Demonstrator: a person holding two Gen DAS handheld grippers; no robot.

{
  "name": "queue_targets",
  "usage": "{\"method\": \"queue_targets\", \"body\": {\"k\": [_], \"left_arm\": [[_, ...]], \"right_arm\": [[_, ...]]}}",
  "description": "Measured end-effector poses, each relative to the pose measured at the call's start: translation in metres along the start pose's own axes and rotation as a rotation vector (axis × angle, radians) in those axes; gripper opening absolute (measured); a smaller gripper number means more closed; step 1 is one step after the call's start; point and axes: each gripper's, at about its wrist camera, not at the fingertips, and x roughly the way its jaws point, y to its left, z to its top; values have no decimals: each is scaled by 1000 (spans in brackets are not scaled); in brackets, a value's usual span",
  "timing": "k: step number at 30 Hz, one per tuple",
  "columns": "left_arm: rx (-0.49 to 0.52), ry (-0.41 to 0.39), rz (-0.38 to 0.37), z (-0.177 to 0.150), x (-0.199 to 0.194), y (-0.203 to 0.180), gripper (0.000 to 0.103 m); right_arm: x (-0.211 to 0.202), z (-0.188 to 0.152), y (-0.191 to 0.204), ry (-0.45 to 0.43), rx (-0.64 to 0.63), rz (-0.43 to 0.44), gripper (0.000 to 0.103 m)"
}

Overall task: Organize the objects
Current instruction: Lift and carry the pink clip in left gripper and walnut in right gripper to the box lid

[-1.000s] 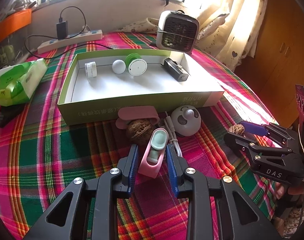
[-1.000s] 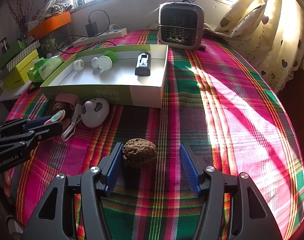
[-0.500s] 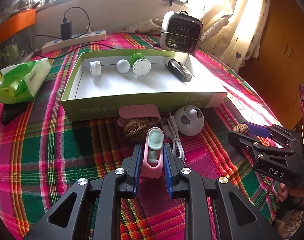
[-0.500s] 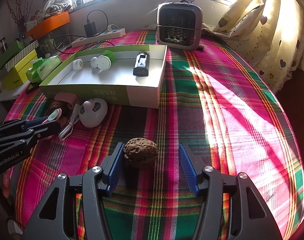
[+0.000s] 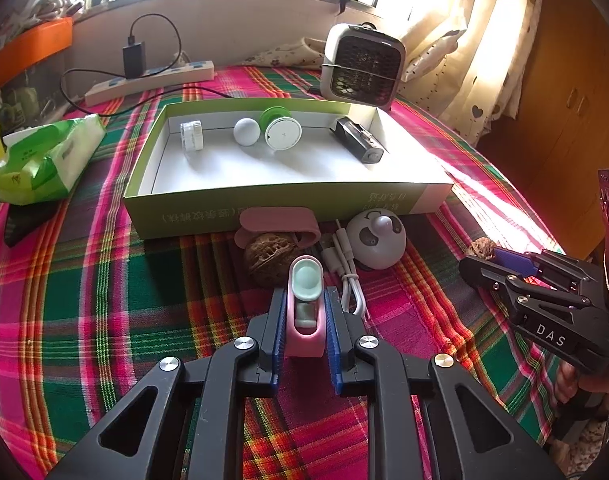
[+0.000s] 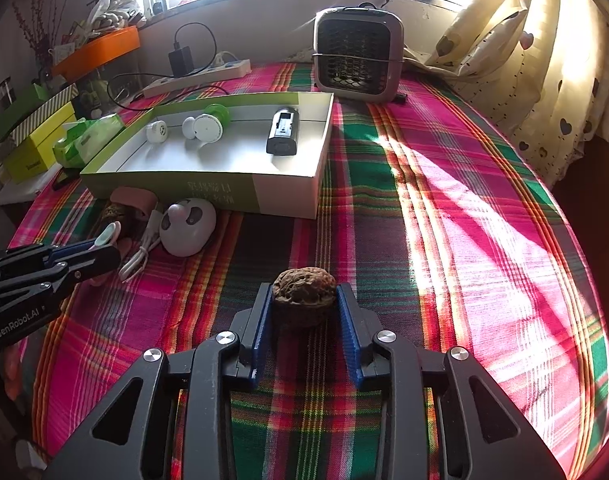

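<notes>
A green tissue pack [image 5: 44, 160] lies at the far left on the plaid tablecloth [image 5: 104, 280], with a white power strip [image 5: 152, 80] behind it near the wall. The green-sided box [image 5: 264, 208] sits mid-table and holds, left to right, a small white jar [image 5: 191, 136], a white ball [image 5: 246, 132], a green-and-white round case [image 5: 282, 130] and a dark grey device [image 5: 358, 145]. Just in front of the box lie a pink band [image 5: 276, 220], a walnut [image 5: 269, 257], a white cable [image 5: 346, 276] and a panda-faced white gadget [image 5: 378, 238].

The left gripper [image 5: 304, 316] is clamped on a pink holder with a pale green insert [image 5: 304, 300] — both blue pads press its sides. The right gripper [image 6: 304, 312] has just been closing on a second walnut [image 6: 304, 286]; its pads now touch the shell on both sides, on the cloth well right of the box's front corner. A small fan heater [image 6: 358, 54] stands behind the box.
</notes>
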Motion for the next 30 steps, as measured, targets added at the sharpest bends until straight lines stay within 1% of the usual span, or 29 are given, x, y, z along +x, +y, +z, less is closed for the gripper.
{"method": "queue_targets", "body": {"k": [30], "left_arm": [[-5, -8, 8, 0, -7, 1, 16]], "right_arm": [[-4, -1, 2, -18, -4, 17, 32]]}}
